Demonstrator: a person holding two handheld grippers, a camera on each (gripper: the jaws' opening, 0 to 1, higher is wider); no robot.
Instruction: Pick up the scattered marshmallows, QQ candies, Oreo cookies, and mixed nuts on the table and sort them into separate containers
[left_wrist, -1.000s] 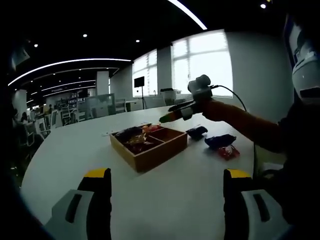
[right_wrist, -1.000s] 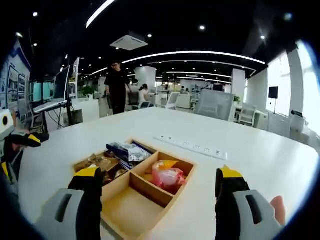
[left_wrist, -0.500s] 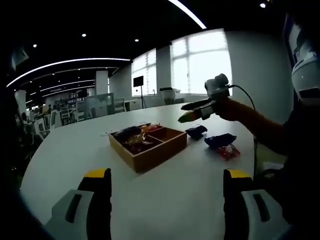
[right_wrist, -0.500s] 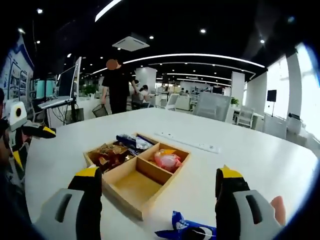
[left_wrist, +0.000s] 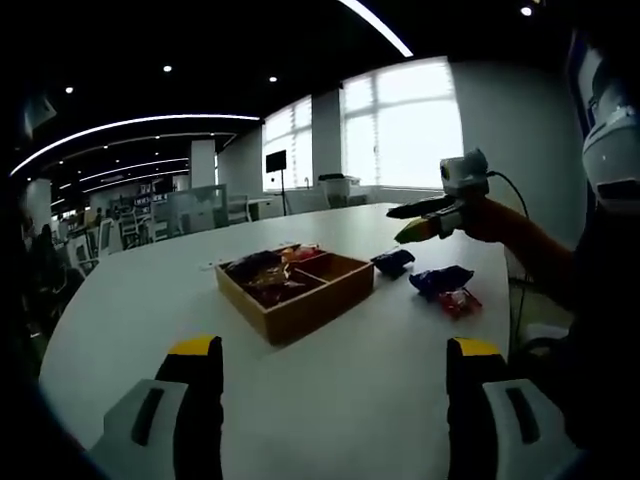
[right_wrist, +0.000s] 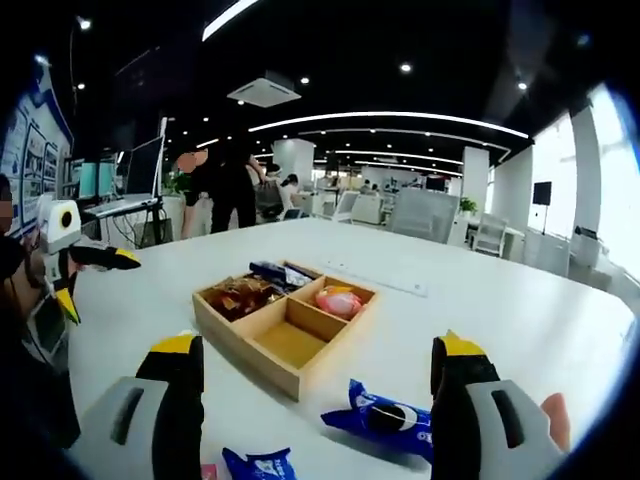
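The right gripper had its jaws spread wide and gripped nothing. Between and just below them in the right gripper view lay a blue Oreo packet on the white table, long axis running roughly across the jaw line, left to right, with a second blue packet lower left near the view's bottom edge. Beyond both sat the wooden divided tray: brown nut packs far left, a pink packet far right, the near compartment bare (the back left one held something blue, too small to name).

The left gripper was also spread, empty, over bare table with the tray well ahead. From the left gripper view the loose packets and a red one lay right of the tray, directly under the right gripper, well apart from the left jaws.

Judgement: the right hand was clearly the nearer one; the next grab likely meant dropping straight down onto the Oreo packet, closing across its short side.
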